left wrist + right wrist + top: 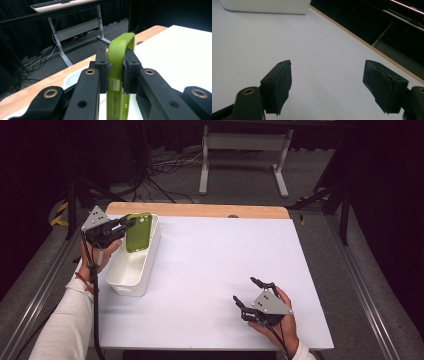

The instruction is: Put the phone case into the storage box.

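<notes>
Left gripper view: green phone case (117, 75), upright, edge-on

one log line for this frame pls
left gripper: shut on green phone case, above white bin | right gripper: open, holding nothing, over table

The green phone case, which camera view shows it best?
The high view: the green phone case shows whole, held by the left gripper over the white bin. The left gripper view gives it edge-on between the fingers.
</notes>
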Available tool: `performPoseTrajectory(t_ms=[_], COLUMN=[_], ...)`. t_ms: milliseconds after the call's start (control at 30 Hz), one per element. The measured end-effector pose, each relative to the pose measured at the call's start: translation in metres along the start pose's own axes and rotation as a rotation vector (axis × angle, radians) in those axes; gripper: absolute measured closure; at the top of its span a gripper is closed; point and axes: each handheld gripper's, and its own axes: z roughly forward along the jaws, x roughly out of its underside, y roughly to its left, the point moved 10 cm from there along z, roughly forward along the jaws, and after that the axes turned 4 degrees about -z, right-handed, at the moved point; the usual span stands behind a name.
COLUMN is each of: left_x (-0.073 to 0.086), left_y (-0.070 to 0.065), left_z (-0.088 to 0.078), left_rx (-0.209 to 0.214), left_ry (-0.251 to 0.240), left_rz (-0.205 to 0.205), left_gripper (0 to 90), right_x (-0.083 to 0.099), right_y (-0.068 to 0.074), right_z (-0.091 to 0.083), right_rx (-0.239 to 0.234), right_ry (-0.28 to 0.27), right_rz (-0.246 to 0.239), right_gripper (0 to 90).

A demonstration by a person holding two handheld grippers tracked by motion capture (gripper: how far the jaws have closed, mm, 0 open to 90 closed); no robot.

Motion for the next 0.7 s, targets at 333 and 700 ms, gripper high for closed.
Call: performPoseTrajectory(t_ms=[333, 700], left_x=[-0.002, 0.008], left_y=[0.015, 0.025], left_z=[0.015, 0.031], left_rx=[-0.01, 0.007], left_ry=[0.012, 0.007], left_rz=[0.009, -0.02], left_gripper=[77.9, 77.9], right_x=[0.001, 0.003], right_y=[-0.001, -0.002], right_z=[-0.001, 0.002], right_rx=[-0.005, -0.008], right_ry=[-0.009, -0.002], right_rz=[0.009, 0.018], right_gripper=[24.7, 25.0])
